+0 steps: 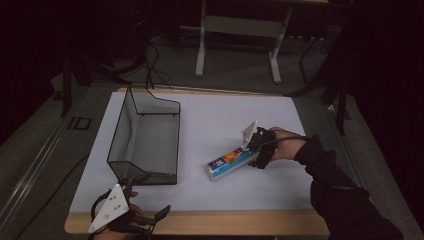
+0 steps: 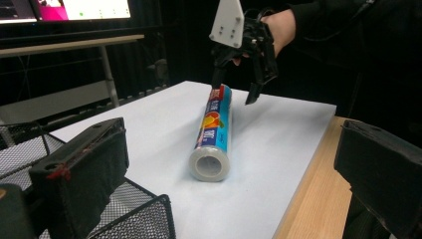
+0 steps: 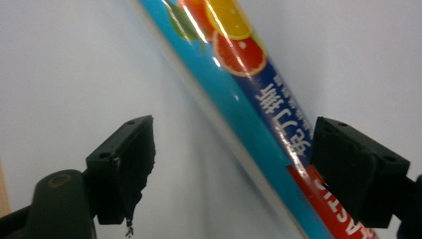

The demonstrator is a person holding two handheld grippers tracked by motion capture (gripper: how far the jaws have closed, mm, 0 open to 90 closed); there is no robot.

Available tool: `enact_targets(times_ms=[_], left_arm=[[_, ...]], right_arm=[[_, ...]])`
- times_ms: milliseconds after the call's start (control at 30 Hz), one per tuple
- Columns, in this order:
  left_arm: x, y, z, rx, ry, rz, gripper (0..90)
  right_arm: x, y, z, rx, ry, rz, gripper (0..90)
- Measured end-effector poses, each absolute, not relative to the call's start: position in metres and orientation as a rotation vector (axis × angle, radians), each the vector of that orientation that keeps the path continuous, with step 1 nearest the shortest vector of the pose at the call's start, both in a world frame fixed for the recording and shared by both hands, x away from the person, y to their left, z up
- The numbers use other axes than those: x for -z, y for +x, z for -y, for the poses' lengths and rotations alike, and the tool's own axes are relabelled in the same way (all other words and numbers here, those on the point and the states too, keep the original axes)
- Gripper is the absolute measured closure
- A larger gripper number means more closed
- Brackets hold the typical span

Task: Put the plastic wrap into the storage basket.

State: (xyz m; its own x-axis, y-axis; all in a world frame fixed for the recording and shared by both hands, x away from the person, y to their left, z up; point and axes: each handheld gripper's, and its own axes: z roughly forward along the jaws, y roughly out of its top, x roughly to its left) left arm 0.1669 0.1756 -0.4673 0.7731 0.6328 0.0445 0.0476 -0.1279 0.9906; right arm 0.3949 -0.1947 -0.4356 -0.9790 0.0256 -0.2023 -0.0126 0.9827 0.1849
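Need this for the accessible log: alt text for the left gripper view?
A blue roll printed with citrus fruit lies on the white table mat, open end toward the camera, while the right tool hangs open over its far end. The left tool's black jaws frame the foreground, open, above a black mesh basket.

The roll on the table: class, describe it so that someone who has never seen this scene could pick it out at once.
Start from the white table, then look right of the black mesh basket. The roll lies flat there, its far end between the open jaws of the right gripper. It is the only colourful thing: a blue tube printed with citrus slices, with a hollow core at its near end.
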Motion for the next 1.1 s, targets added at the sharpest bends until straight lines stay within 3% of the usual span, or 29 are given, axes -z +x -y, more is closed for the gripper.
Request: enact_targets(times_ms=[333,1100], left_arm=[[0.468,0.165,-0.179,-0.55,1.64,-0.558,1.2],[0.47,0.166,-0.177,-0.532,1.656,-0.556,1.2]], right_arm=[[0.445,0.412,0.173,-0.192,-0.041,-2.91,16.9],[0.502,0.419,0.155,-0.018,-0.233,-2.928,16.2]])
